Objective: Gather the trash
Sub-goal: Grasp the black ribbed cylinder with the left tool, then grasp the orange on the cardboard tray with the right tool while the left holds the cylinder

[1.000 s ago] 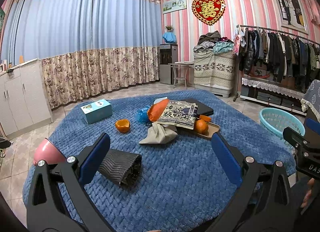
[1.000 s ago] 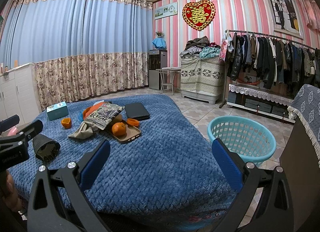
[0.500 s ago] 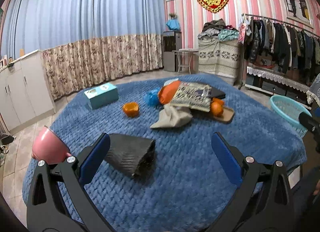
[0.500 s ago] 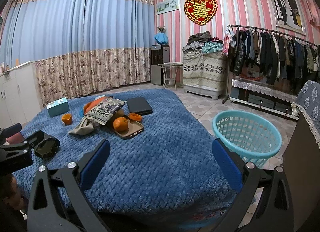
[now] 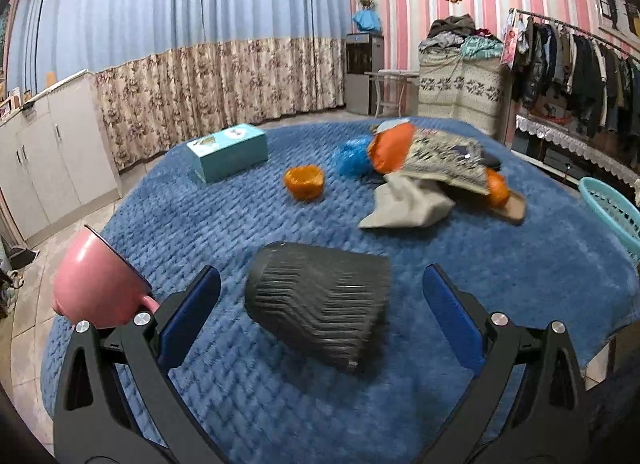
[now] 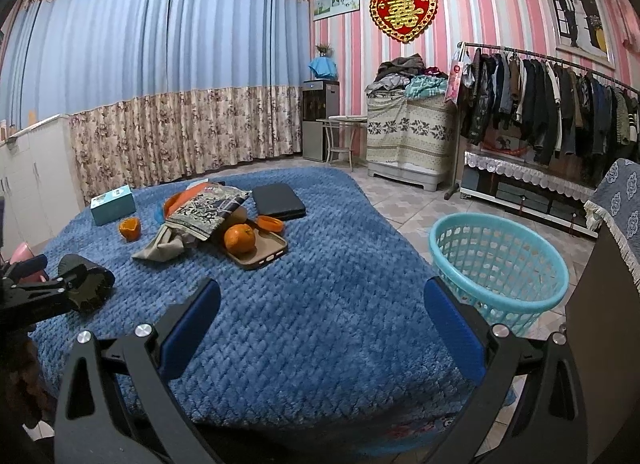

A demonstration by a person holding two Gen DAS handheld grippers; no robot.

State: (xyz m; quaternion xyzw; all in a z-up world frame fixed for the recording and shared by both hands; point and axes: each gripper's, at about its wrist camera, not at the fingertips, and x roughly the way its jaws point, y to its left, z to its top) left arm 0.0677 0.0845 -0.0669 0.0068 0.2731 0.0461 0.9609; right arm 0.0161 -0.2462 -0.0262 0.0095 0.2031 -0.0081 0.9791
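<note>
To the left of the left gripper (image 5: 320, 300), just past its left finger, a pink cup (image 5: 96, 284) is seen tipped at the edge of the blue blanket (image 5: 240, 232). Directly between the spread blue pads (image 5: 188, 312) lies a black ribbed bin (image 5: 320, 300) on its side, its open mouth turned to the right; no contact with either pad is shown, so this gripper is judged released and empty. Ahead of it and a little to the left a teal box (image 5: 228, 151) is placed, then an orange peel (image 5: 304, 181), and further right a heap of trash: a blue bag (image 5: 354, 157), an orange wrapper (image 5: 390, 145), a printed packet (image 5: 444, 161) and a grey-beige bag (image 5: 408, 203). In the right wrist view the right gripper (image 6: 320, 318) is likewise held wide apart with nothing between its fingers, over bare blanket; ahead and to its left an orange (image 6: 239, 238) rests on a brown tray (image 6: 276, 250), and to its right a teal basket (image 6: 498, 264) stands on the floor. The bin is probably the next thing to be grasped. Because it lies on a soft, yielding surface and is rounded, it could be rolled or pushed away if one pad meets it first. The cup beside the left finger could be knocked off the edge by a sideways swing.
</note>
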